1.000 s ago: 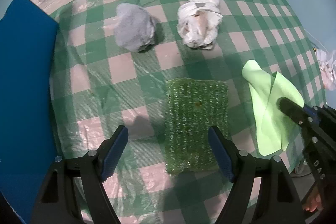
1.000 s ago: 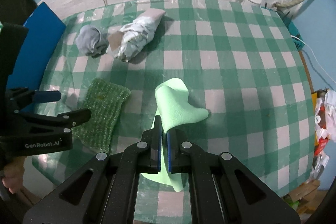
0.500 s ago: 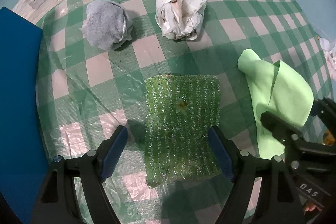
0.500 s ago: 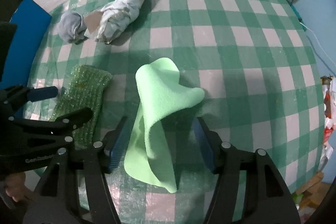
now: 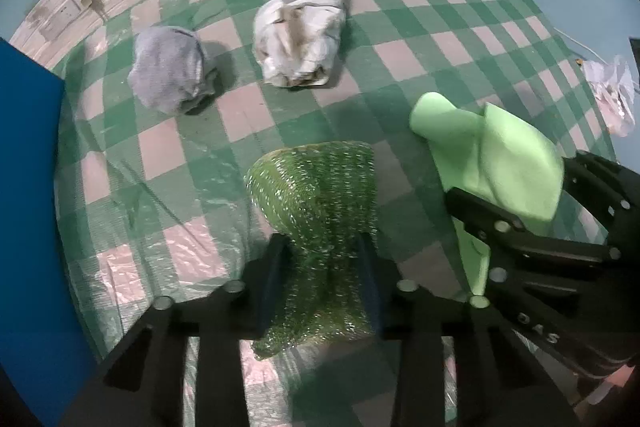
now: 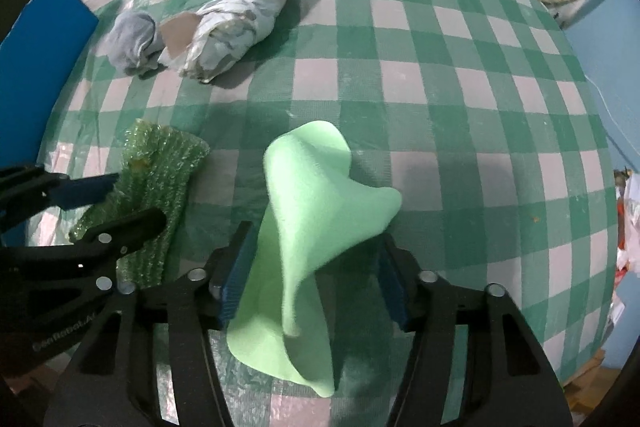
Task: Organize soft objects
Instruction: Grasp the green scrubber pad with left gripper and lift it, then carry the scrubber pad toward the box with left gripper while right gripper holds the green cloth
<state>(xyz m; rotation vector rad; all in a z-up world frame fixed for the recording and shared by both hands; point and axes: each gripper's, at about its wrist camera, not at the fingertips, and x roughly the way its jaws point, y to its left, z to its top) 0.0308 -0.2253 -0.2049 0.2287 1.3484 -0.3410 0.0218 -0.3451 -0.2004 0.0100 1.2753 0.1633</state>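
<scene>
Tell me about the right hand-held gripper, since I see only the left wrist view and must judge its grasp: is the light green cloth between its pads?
Observer: Yes. The light green cloth rises in a fold between the blue pads of the right hand-held gripper. Its jaws have just been closing but are not pinching the fold yet.
Operator: Is any of the cloth lying flat?
Observer: Its near edge spreads on the checked tablecloth, under the gripper.
</scene>
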